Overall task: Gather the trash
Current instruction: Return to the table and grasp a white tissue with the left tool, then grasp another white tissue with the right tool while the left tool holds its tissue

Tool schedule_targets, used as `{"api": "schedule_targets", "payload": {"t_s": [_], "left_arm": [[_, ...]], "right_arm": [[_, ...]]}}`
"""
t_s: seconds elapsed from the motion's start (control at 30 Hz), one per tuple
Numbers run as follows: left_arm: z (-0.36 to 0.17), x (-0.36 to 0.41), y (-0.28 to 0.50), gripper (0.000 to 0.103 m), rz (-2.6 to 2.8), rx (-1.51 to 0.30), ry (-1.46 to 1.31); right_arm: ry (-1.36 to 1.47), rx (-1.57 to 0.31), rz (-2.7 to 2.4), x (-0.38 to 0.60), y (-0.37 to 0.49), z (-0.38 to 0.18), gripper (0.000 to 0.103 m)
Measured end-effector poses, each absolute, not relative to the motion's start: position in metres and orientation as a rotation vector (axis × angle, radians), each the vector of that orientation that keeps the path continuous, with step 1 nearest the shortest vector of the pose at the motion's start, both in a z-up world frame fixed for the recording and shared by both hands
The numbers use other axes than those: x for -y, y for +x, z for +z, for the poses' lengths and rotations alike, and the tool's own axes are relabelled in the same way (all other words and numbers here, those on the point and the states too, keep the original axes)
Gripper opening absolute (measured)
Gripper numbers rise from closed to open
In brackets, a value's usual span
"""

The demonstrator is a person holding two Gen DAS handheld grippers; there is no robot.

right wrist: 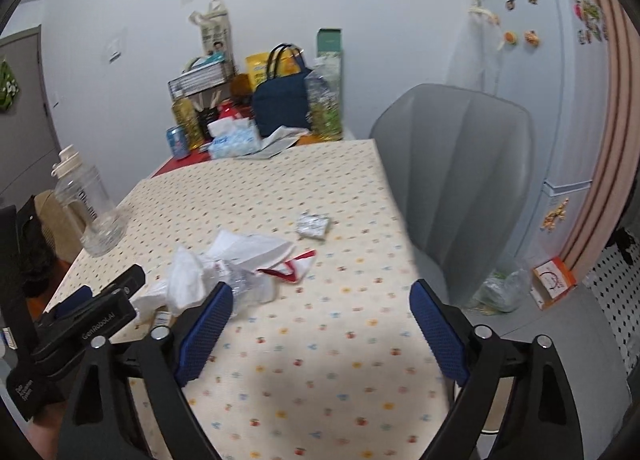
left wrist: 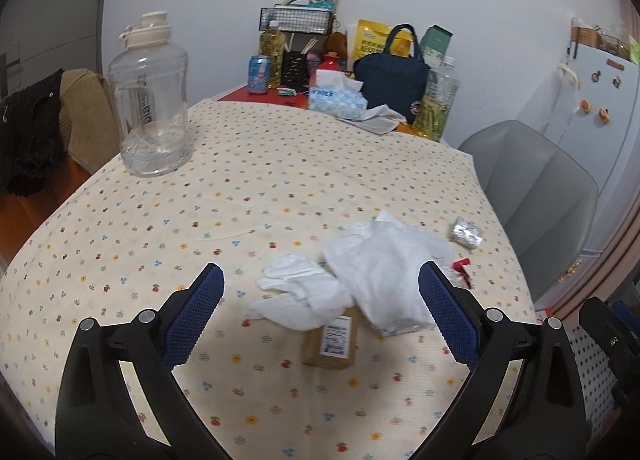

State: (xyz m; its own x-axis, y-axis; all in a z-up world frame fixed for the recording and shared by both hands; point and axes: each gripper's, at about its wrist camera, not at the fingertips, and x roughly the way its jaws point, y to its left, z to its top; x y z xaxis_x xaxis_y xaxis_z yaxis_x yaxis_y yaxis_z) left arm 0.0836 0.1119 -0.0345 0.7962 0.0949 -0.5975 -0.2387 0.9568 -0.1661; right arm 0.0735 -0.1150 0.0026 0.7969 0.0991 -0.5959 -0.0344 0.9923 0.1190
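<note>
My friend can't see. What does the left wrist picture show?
An open left gripper hovers over crumpled white tissues and a small brown cardboard box on a flower-dotted cream tablecloth. A big clear plastic water jug stands farther back.

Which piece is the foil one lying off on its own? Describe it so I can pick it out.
Start at the grey chair on the right side of the floral tablecloth. Near that edge, beyond the heap of white tissues, lies a small crumpled foil wrapper. It is the only silvery, shiny scrap, and it sits apart from the heap, touching nothing else.
</note>
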Motion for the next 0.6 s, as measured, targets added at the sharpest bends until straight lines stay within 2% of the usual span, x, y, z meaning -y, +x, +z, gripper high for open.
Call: {"api": "schedule_targets", "payload": {"t_s": [0.1, 0.23, 0.4, 0.43, 0.47, 0.5, 0.53, 0.6], "left_arm": [[-0.044, -0.12, 0.089, 0.096, 0.19, -0.647, -0.245], [-0.056, -0.124, 0.097, 0.089, 0.182, -0.682, -0.249], [-0.076, -0.132, 0.109, 0.07, 0.172, -0.739, -0.282], [-0.079, -0.134, 0.11, 0.061, 0.166, -0.747, -0.292], [-0.082, -0.135, 0.112, 0.045, 0.158, -0.758, -0.298], [-0.084, -0.135, 0.113, 0.038, 0.152, -0.767, -0.301], [-0.085, -0.136, 0.114, 0.025, 0.149, -0.774, -0.305], [-0.086, -0.138, 0.113, 0.011, 0.153, -0.773, -0.306]], "right_arm": [[0.102, -0.662, 0.095, 0.102, 0.08, -0.003, 0.083], [0.087, -0.681, 0.12, 0.086, 0.089, -0.008, 0.082], [0.067, -0.693, 0.128, 0.074, 0.096, -0.012, 0.082], [0.065, -0.696, 0.13, 0.071, 0.097, -0.013, 0.082], [0.061, -0.698, 0.132, 0.07, 0.098, -0.013, 0.081], [0.056, -0.702, 0.135, 0.066, 0.099, -0.015, 0.081], [0.054, -0.705, 0.138, 0.064, 0.1, -0.015, 0.081], [0.049, -0.711, 0.15, 0.058, 0.101, -0.017, 0.078]]}}
